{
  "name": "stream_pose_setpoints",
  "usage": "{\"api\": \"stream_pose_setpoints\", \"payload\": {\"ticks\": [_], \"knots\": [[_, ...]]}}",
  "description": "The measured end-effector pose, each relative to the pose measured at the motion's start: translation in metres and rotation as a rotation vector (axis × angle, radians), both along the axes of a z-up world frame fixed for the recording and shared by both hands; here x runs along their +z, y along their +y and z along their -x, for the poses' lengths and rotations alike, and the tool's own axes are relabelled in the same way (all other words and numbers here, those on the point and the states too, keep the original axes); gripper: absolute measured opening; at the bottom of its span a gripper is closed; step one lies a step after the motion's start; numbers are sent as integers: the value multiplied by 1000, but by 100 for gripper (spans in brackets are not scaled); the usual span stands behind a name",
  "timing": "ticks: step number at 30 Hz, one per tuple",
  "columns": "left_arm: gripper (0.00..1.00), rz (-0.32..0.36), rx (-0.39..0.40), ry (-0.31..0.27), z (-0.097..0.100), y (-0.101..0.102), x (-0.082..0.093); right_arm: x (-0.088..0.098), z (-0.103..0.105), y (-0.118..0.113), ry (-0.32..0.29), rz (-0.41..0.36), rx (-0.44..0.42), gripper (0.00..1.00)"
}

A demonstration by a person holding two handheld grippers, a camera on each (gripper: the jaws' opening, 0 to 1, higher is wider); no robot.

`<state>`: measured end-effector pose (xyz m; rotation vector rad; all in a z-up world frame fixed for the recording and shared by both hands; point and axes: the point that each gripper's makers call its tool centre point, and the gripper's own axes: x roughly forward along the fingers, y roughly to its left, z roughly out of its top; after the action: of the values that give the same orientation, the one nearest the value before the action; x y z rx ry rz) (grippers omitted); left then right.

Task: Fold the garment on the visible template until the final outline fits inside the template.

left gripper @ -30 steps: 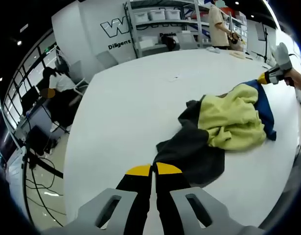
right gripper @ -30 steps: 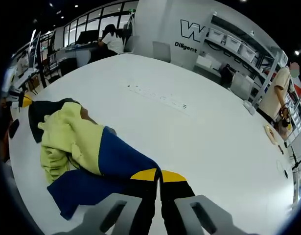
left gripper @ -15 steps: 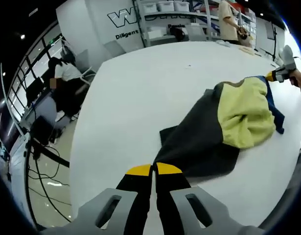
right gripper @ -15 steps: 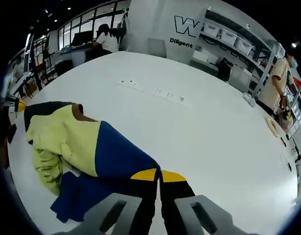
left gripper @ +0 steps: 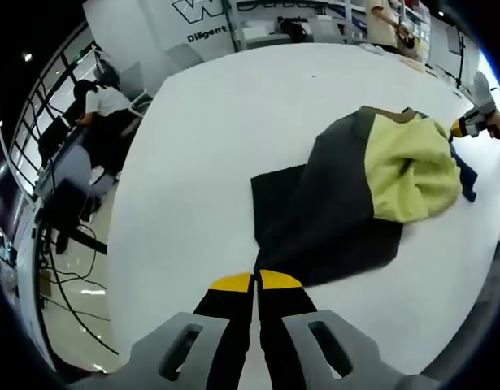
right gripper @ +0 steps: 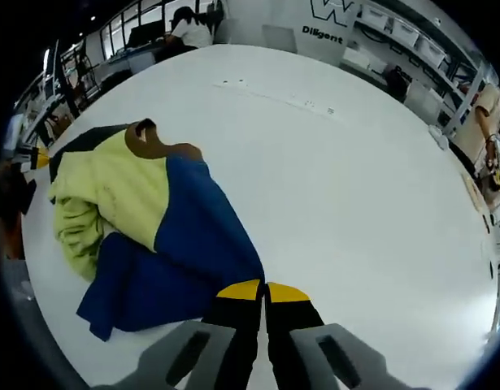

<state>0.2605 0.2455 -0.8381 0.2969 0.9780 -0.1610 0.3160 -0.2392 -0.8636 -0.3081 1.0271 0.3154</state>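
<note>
I have both tools pinched on the garment [left gripper: 347,203], one at each end, so that I can stretch it flat between them before any fold. My left tool [left gripper: 255,281] has its jaws closed on the dark grey hem at 6 o'clock in the left gripper view; my right tool [right gripper: 264,290] is clamped the same way on the blue edge at 6 o'clock in the right gripper view, and shows small at 3 o'clock in the left gripper view. The garment lies on the white desk [left gripper: 201,146], grey panel nearest my left, a bunched yellow part in the middle, blue toward my right, with a brown collar lining at 10 o'clock in the right gripper view. It isn't flat yet, I judge. I can't make out a template outline. Around the desk: shelving with bins, wall lettering, a seated person [left gripper: 103,101].
</note>
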Motion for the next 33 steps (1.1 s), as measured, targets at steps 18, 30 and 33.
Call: {"api": "stream_pose_setpoints", "payload": {"ticks": [18, 30, 33], "knots": [[10, 5, -27, 7, 20, -7, 4, 10, -10, 10, -58, -125, -60, 0], [53, 47, -12, -87, 4, -23, 37, 59, -15, 55, -151, -352, 14, 47], [59, 65, -15, -107, -7, -28, 44, 69, -18, 69, -170, -396, 20, 58]]}}
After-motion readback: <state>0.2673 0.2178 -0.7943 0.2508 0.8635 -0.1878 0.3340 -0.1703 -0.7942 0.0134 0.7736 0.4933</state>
